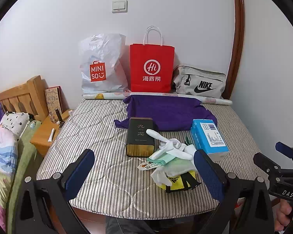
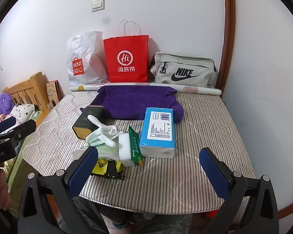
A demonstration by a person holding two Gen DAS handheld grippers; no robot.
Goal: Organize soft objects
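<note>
Striped mattress pad (image 1: 111, 177) fills the foreground; nothing on it is in hand yet, so the step reads as approach and first pick. Along the wall at the back stand a white Miniso bag (image 1: 102, 66), a red paper bag (image 1: 152, 68) with its mouth open upward, and a grey Nike pouch (image 1: 200, 82), likely the places things go. In front of them a purple cloth (image 1: 166, 111) lies spread flat on the pad. Nearer sit a blue tissue pack (image 2: 158, 130) and a dark tin (image 1: 140, 136); the tin looks rigid and probably stays put. Between them is the soft heap: white gloves (image 1: 173, 147) on top, pale green cloth (image 1: 175, 164) beneath, a yellow Adidas item (image 1: 178, 181) with black straps at the bottom front. A white sponge in a green wrapper (image 2: 131, 148) shows in the right wrist view, touching the tissue pack. Left tool (image 1: 144, 172) hovers short of the heap, pads spread wide, empty. Right tool (image 2: 148, 173) hangs at the pad's front edge, likewise spread and empty. Advice: take the topmost gloves first and pinch at the bunched middle, not a loose finger, or the piece will trail and drag the layers below. Come down from above, since the tin and tissue pack crowd both flanks. Watch the black straps; they may snag.
</note>
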